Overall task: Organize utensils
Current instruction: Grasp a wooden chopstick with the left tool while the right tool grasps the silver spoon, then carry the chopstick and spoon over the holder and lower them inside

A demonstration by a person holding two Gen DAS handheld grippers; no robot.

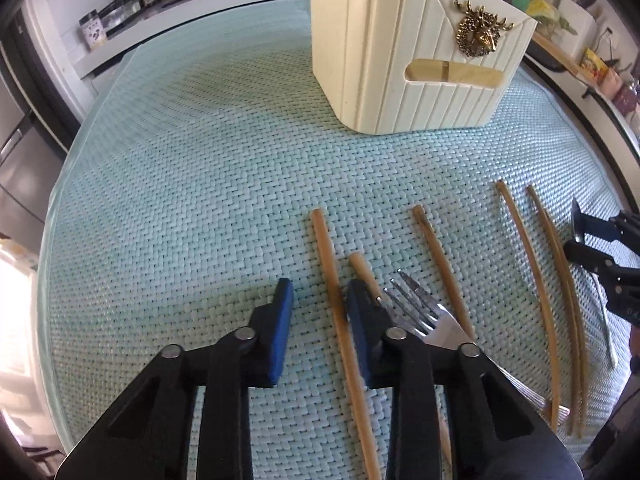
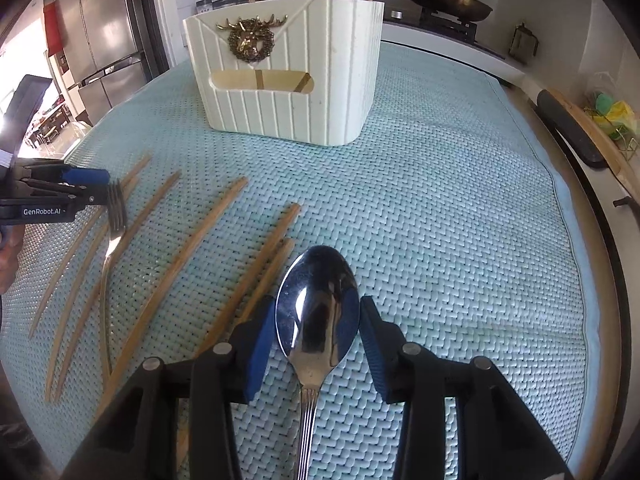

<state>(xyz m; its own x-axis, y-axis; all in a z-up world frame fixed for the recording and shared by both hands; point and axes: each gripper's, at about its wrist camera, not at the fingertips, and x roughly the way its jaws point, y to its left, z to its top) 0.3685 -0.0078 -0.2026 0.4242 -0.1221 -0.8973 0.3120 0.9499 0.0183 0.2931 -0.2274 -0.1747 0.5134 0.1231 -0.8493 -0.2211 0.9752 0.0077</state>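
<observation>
R tongs (image 2: 317,302) are closed on the spoon (image 2: 316,276), pads pinching both sides of the bowl w/ the handle trailing back under the camera. The wide bowl prob. gives more to bite on than the thin handle. L tongs (image 1: 320,286) are partly open and straddle one chopstick (image 1: 326,256). It sits against the R-hand pad, and the other pad is clear of it, so nothing is gripped yet. The remaining utensils lie loose in a rough row on the green woven mat (image 2: 440,220) covering the worktop: fork (image 1: 416,308) just beside the L tongs, more chopsticks (image 1: 440,256) beyond it. The cream holder (image 2: 288,80) stands upright at the back, well apart from them, presumably where everything goes. Most of the sorting seems left to do.
</observation>
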